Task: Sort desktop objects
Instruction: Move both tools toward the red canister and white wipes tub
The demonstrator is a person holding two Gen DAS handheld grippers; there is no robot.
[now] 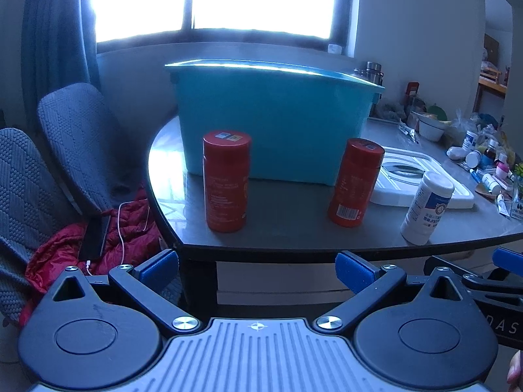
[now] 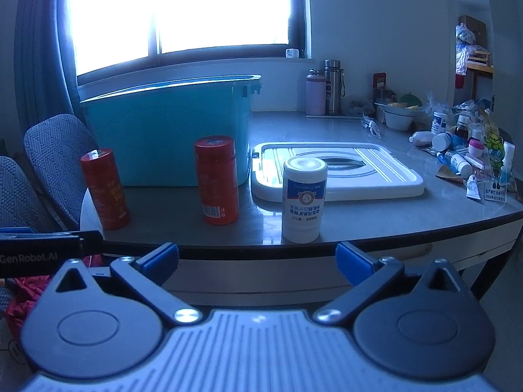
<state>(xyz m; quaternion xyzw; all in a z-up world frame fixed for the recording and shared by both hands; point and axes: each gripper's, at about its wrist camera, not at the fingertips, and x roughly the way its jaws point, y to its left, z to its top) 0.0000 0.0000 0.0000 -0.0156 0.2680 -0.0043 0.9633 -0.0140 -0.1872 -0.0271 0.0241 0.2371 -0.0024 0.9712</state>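
Left tool (image 1: 256, 269) hanging wide open off the table's (image 1: 294, 238) near edge, two red bottles (image 1: 226, 181) (image 1: 354, 183) standing ahead, right tool (image 2: 256, 259) gaping empty, white bottle (image 2: 304, 199) sitting just beyond it, teal bin (image 2: 170, 130) waiting behind.

From where I'm driving, both grippers sit wide open below the table (image 2: 376, 228) edge with bare air ahead, and three upright containers line the front: left red bottle (image 1: 226, 181), right red bottle (image 1: 354, 183) and white bottle (image 2: 304, 199), well apart, with gaps between. Behind them the teal bin (image 1: 274, 121) walls off the back (its white lid (image 2: 359, 176) lies flat just beside), and clutter (image 2: 464, 150) crowds the far right
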